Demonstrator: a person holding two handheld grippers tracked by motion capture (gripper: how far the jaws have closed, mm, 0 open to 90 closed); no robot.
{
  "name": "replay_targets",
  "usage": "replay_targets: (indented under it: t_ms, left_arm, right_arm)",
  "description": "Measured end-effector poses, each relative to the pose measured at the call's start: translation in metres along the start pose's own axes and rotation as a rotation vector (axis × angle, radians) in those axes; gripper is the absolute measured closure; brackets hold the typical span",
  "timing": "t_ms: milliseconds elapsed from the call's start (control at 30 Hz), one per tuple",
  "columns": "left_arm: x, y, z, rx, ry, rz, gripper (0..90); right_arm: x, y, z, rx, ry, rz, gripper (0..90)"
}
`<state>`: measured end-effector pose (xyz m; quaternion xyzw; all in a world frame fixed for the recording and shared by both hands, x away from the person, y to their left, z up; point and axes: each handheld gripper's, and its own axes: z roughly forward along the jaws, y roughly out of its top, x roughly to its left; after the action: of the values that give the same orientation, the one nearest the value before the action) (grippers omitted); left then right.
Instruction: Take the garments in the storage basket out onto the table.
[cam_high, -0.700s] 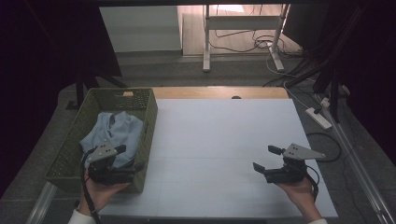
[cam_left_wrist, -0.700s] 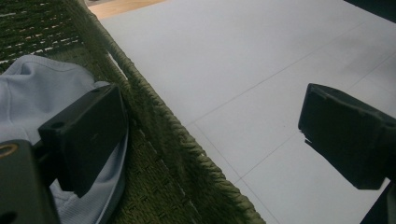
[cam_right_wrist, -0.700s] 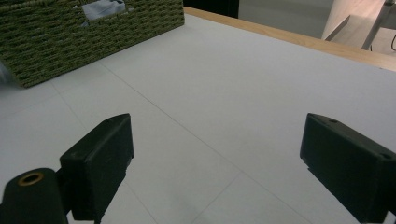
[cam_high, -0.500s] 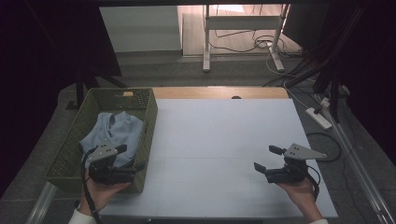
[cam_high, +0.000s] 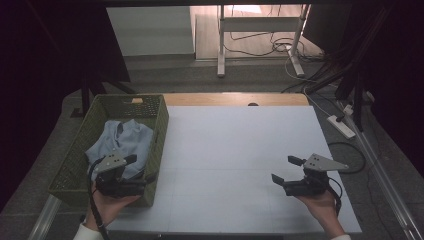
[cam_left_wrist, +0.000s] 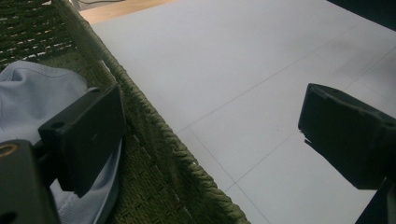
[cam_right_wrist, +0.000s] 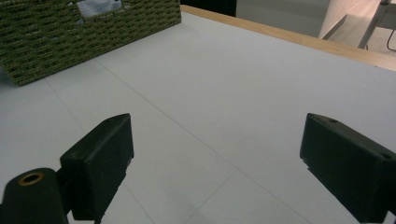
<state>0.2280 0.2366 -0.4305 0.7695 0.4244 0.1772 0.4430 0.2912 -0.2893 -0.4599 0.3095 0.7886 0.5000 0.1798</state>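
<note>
A green woven basket (cam_high: 162, 130) stands on the left of the white table (cam_high: 240, 150) with a light blue cloth (cam_high: 120, 142) crumpled inside. My left gripper (cam_high: 141, 169) is open at the basket's near right corner. In the left gripper view it (cam_left_wrist: 215, 130) straddles the basket's wall (cam_left_wrist: 154, 154), one jaw over the cloth (cam_left_wrist: 42, 93), the other over the table. My right gripper (cam_high: 283, 169) hangs open over the table's near right part, holding nothing. In the right gripper view it (cam_right_wrist: 224, 158) points across the table toward the basket (cam_right_wrist: 93, 32).
A wooden strip (cam_high: 235, 99) runs along the table's far edge. On the floor to the right lie a power strip (cam_high: 341, 126) and cables. Metal desk legs (cam_high: 220, 45) stand beyond the table. The surroundings are dark.
</note>
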Motion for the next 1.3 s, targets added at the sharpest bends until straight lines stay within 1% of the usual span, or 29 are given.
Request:
replay_targets:
  t_ms: [200, 333, 433, 700, 833, 1000, 1133, 1267, 1300]
  left_arm:
    - [0.000, 0.000, -0.001, 0.001, 0.005, -0.001, 7.5]
    - [-0.001, 0.001, -0.002, 0.004, 0.017, 0.004, 7.5]
    - [-0.002, 0.002, -0.003, -0.003, 0.020, 0.006, 7.5]
    - [-0.003, 0.003, -0.002, 0.002, 0.017, -0.001, 7.7]
    - [-0.004, 0.005, -0.002, 0.004, 0.023, -0.005, 7.9]
    - [-0.006, 0.008, 0.000, 0.009, 0.020, 0.000, 7.9]
    - [-0.006, 0.010, -0.001, 0.007, 0.019, -0.003, 7.9]
    - [-0.004, 0.012, -0.004, 0.003, 0.023, -0.015, 7.9]
    - [-0.002, 0.013, -0.005, 0.004, 0.022, -0.024, 7.9]
  right_arm:
    - [0.000, 0.000, 0.001, 0.001, -0.002, -0.002, 10.2]
    - [0.000, 0.000, 0.002, 0.000, -0.003, -0.003, 10.1]
    - [0.000, 0.000, 0.003, 0.004, -0.002, -0.005, 10.1]
    - [0.001, -0.001, 0.003, 0.006, -0.009, -0.009, 10.2]
    - [0.002, -0.001, 0.002, 0.003, -0.012, -0.009, 10.2]
    - [0.002, -0.001, 0.001, 0.004, -0.015, -0.008, 10.1]
    - [0.001, -0.001, 0.001, 0.002, -0.015, -0.011, 10.1]
    - [0.000, -0.001, 0.002, 0.006, -0.016, -0.019, 10.1]
    - [0.000, -0.001, 0.003, 0.008, -0.015, -0.021, 10.2]
